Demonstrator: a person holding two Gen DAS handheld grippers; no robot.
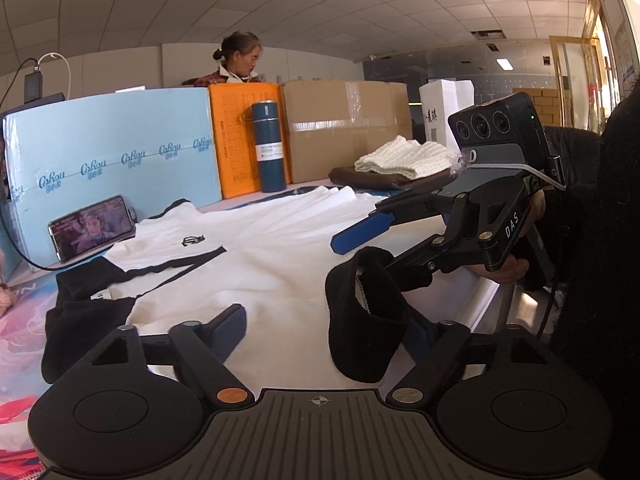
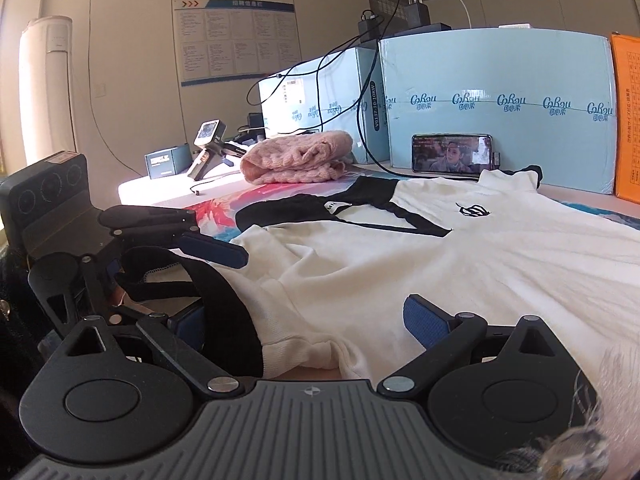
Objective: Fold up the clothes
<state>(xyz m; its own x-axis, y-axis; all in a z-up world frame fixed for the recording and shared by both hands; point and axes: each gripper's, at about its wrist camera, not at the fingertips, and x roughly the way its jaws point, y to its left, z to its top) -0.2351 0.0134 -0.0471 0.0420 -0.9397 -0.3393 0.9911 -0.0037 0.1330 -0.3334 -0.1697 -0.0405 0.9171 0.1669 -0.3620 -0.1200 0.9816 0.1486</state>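
A white sweater [image 1: 256, 256] with black sleeves and trim lies spread on the table; it also shows in the right wrist view [image 2: 460, 264]. Its black cuff [image 1: 364, 320] is raised between the two grippers, with a fold of it draped over one finger of each. My left gripper [image 1: 328, 324] is open, low over the sweater's near edge. My right gripper [image 2: 304, 316] is open too, facing the left one; in the left wrist view it shows at the right [image 1: 352, 256]. The left gripper also shows at the left of the right wrist view [image 2: 200, 256]. The cuff [image 2: 224, 304] hangs there.
A phone [image 1: 94, 226] playing video leans on light blue boxes [image 1: 116, 152]. A blue flask [image 1: 269, 146], orange and cardboard boxes stand behind. Folded white and brown clothes [image 1: 400, 162] lie at back right. A pink knit [image 2: 298, 156] and a spare gripper [image 2: 210, 148] lie at left.
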